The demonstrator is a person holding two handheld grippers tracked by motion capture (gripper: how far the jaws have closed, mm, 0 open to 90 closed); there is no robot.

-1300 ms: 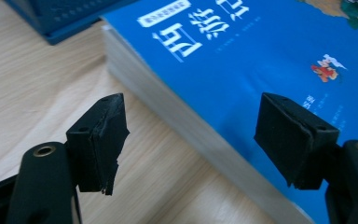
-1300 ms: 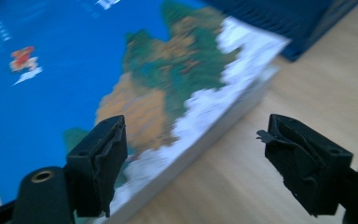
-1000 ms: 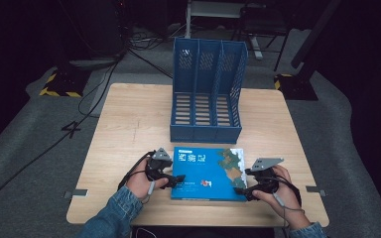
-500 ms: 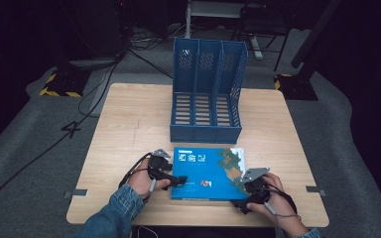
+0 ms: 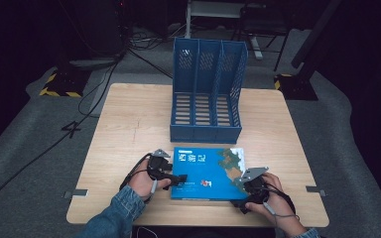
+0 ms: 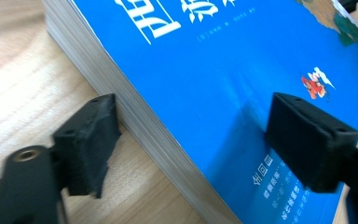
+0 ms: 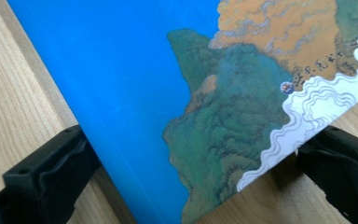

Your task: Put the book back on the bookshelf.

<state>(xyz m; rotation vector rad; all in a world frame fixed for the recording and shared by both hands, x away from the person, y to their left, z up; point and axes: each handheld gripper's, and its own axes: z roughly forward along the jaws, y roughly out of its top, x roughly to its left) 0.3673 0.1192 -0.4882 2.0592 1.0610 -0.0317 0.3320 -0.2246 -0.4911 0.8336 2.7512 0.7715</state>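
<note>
high view: blue book lies flat on the desk, just in front of the blue file rack, cover up. left tongs sit at the book's left edge, right tongs at its near right corner. both are partly masked by the hands and grey top plates, so jaw gap is hard to read from here.

left gripper view: tongs apart, one jaw on the desk beside the page edge, the other over the cover; jaws have just been closing in, book between them, contact with the cover unclear. far end of the book cut off.

right gripper view: tongs apart, straddling the book corner, no squeeze visible. jaw tips cut off by the frame edge.

cables trail on the floor behind the rack.
</note>
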